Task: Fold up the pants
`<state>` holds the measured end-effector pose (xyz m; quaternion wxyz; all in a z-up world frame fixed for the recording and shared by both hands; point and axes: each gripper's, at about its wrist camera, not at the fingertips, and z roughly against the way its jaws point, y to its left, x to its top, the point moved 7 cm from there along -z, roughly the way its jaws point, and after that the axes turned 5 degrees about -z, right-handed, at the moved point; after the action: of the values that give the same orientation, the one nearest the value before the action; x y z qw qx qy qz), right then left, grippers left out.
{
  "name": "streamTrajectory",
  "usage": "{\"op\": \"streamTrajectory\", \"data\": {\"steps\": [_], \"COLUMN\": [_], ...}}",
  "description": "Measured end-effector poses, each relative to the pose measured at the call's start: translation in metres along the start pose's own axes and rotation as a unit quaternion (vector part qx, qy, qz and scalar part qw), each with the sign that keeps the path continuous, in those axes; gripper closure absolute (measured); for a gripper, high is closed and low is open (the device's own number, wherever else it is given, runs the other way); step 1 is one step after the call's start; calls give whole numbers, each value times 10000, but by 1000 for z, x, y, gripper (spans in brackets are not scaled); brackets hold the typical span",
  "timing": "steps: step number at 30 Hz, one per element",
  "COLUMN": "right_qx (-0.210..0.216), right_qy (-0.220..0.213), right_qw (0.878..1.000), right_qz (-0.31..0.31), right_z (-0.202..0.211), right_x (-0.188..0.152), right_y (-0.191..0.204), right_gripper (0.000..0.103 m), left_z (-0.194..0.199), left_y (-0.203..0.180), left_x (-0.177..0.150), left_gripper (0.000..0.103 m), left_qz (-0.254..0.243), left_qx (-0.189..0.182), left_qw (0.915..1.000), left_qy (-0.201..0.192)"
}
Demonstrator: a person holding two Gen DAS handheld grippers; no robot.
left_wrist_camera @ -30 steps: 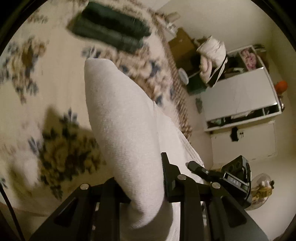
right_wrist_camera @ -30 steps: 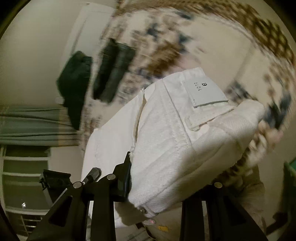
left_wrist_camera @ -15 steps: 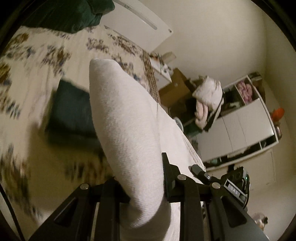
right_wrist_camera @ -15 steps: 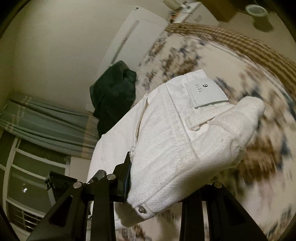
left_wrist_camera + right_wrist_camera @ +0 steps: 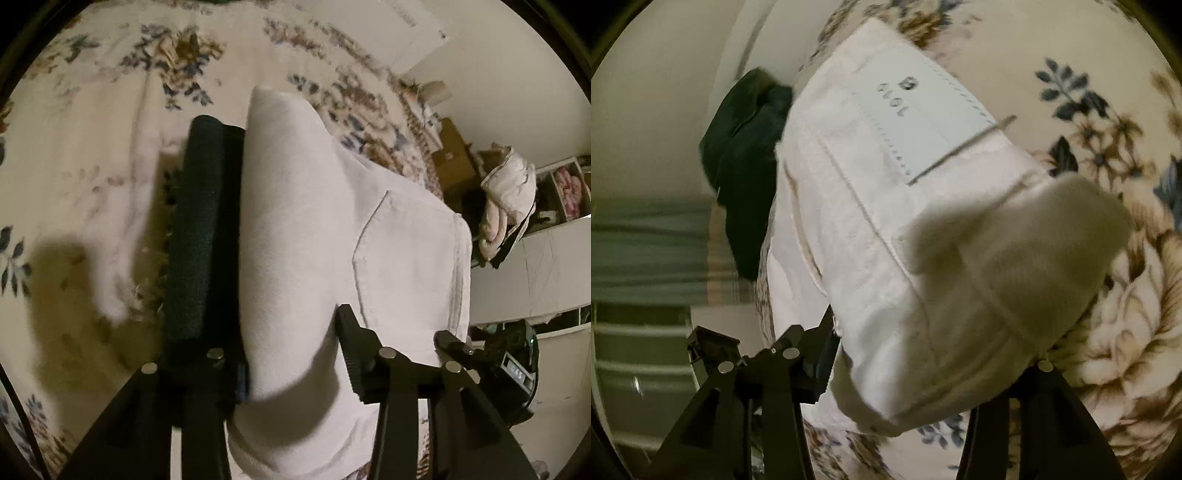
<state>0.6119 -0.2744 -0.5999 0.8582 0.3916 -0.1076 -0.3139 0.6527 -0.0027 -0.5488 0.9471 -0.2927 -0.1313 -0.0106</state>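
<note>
Both my left tongs (image 5: 291, 373) and right tongs (image 5: 923, 369) pinch the folded white pants (image 5: 306, 229), centre frame, above the floral bed (image 5: 92, 110), dark folded garment (image 5: 195, 236) left of them.

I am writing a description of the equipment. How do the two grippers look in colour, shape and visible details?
Both are matte black. The left gripper has angular, strut-like finger arms with round silver bolt heads; one finger has a ribbed pad. The right gripper has the same black struts and silver bolts. No cables, sleeves or hands are visible.
</note>
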Motion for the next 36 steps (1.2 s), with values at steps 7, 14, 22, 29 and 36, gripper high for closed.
{"op": "streamTrajectory", "data": {"steps": [7, 14, 22, 29, 36], "right_qx": [-1372, -3320, -3423, -3336, -3208], "right_qy": [-404, -821, -1380, -1791, -2236], "right_qw": [9883, 9120, 8914, 8858, 8666], "right_qz": [533, 2265, 2630, 2683, 3099], "right_z": [33, 61, 144, 253, 354], "right_x": [2, -19, -76, -160, -245], "right_y": [-7, 50, 118, 176, 232], "right_gripper": [17, 6, 6, 6, 6], "left_z": [25, 87, 173, 244, 321], "left_y": [-6, -37, -82, -145, -200], "left_x": [-24, -27, -50, -83, -131], "left_gripper": [39, 22, 12, 12, 12], "left_qz": [-473, -713, -821, -1095, -1309], "left_qx": [1147, 2441, 2869, 2754, 2663], "left_qw": [9921, 9655, 9502, 9472, 9422], "left_qy": [-168, -555, -904, -1228, -1554]}}
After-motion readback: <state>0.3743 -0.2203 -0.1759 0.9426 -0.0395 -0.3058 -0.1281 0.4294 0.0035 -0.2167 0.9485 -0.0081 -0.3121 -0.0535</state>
